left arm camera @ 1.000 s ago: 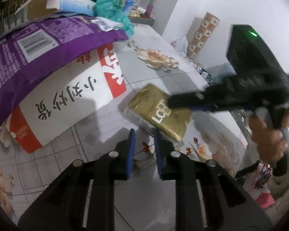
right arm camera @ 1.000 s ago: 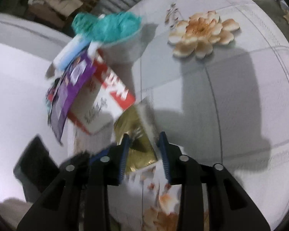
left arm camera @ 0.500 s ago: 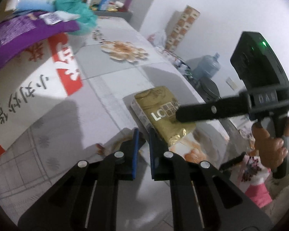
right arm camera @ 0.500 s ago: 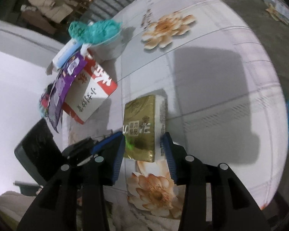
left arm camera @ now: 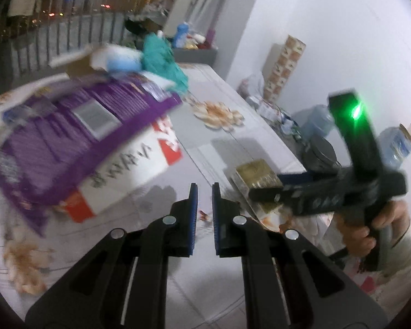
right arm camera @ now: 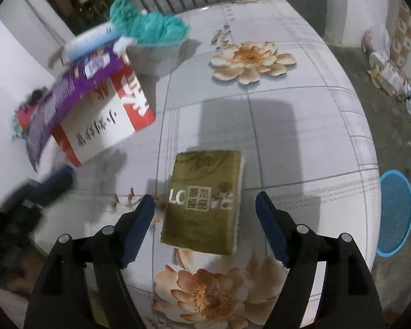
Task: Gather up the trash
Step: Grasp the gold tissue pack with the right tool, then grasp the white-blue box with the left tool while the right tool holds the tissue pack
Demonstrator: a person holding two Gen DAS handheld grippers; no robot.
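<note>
A gold tissue pack [right arm camera: 205,200] lies flat on the flowered table near its front edge; it also shows in the left wrist view [left arm camera: 256,172]. My right gripper [right arm camera: 205,216] is wide open, its fingers on either side of the pack without touching it. My left gripper [left arm camera: 204,208] is nearly shut and empty, hovering over the table left of the pack. A red-and-white carton [right arm camera: 101,126] with a purple bag [right arm camera: 68,90] on it lies at the left.
A grey bowl [right arm camera: 156,54] with teal crumpled plastic [right arm camera: 148,24] and a light-blue box [right arm camera: 87,41] sits behind the carton. A blue basin [right arm camera: 394,213] stands on the floor right of the table. Water jugs [left arm camera: 315,120] and clutter line the wall.
My right gripper opened wide and let go of the gold pack, which lies flat on the table. My left gripper drew back and rose a little, staying nearly shut.
</note>
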